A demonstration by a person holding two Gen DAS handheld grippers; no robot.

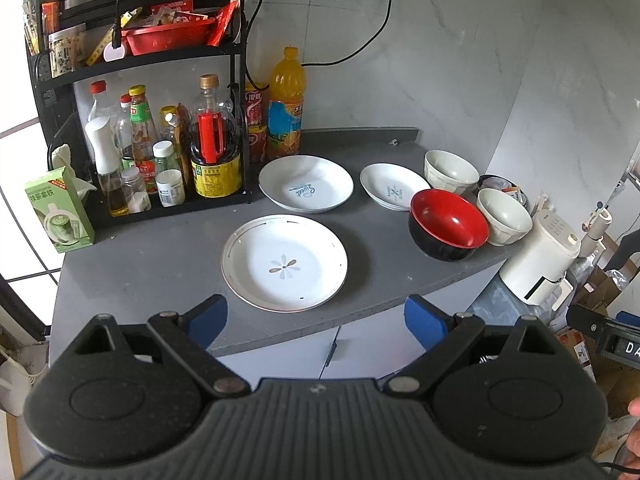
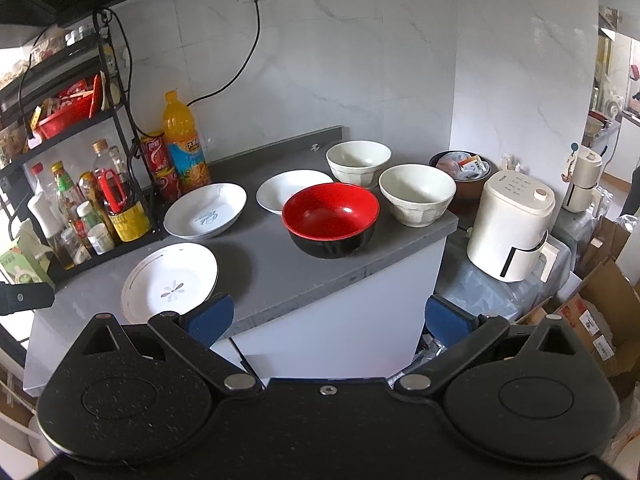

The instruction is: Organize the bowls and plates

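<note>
Three white plates lie on the grey counter (image 1: 160, 264): a flower-patterned plate (image 1: 284, 263) (image 2: 169, 281) nearest, a plate with blue script (image 1: 306, 183) (image 2: 205, 211) behind it, and a smaller plate (image 1: 393, 186) (image 2: 289, 191) to the right. A red and black bowl (image 1: 448, 224) (image 2: 330, 219) stands near the counter's right edge, beside two cream bowls (image 1: 450, 171) (image 1: 503, 216) (image 2: 358, 163) (image 2: 417, 194). My left gripper (image 1: 316, 320) hovers open just in front of the flower plate, holding nothing. My right gripper (image 2: 328, 316) is open and empty off the counter's front edge.
A black rack (image 1: 140, 92) of sauce bottles and a red basket fills the counter's left. An orange juice bottle (image 1: 285, 106) and red cans stand by the wall. A green carton (image 1: 60, 212) sits far left. Beyond the right edge stand a white appliance (image 2: 510, 226) and cardboard boxes (image 2: 592, 316).
</note>
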